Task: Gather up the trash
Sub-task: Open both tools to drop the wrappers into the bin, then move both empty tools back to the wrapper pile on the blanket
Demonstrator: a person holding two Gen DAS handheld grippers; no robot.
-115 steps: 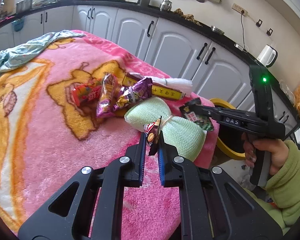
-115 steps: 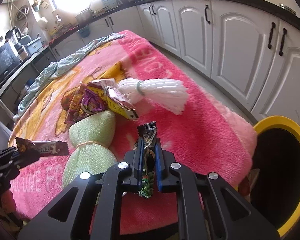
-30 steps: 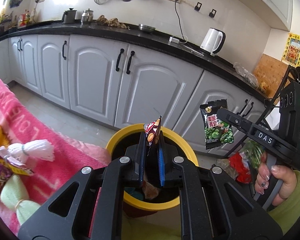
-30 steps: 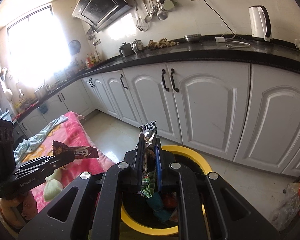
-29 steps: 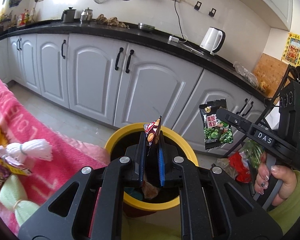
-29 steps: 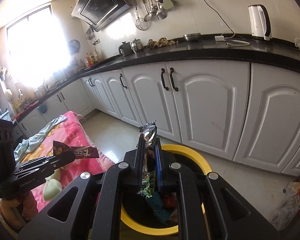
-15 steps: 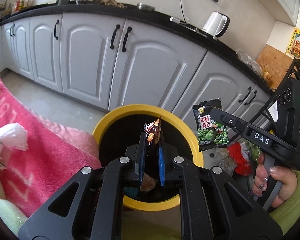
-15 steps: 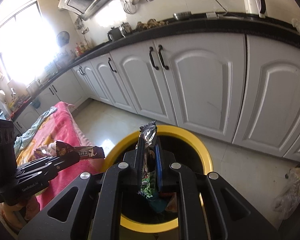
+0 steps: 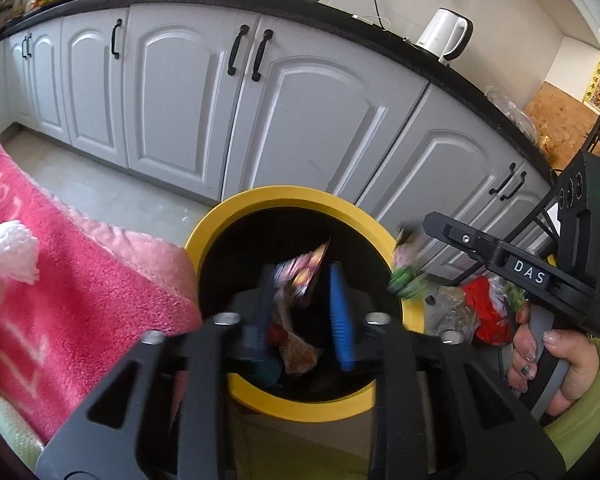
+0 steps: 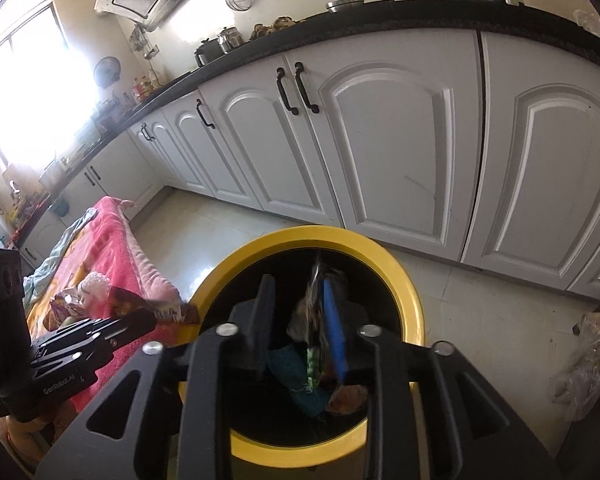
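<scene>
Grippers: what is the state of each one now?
Left gripper: opening, wrapper loose between jaws, above bin.
Right gripper: opening, green packet slipping out.

Daylight floods in from the window [image 10: 16, 92] at far left, blown out to white glare — cabinets [image 9: 300, 128] bow toward dark fisheye corners, and both falling wrappers [image 9: 304, 272] are smeared by motion blur.

"DAS" | right tool [image 9: 416, 226] || "GenRobot.AI" | left tool [image 10: 148, 320]
</scene>
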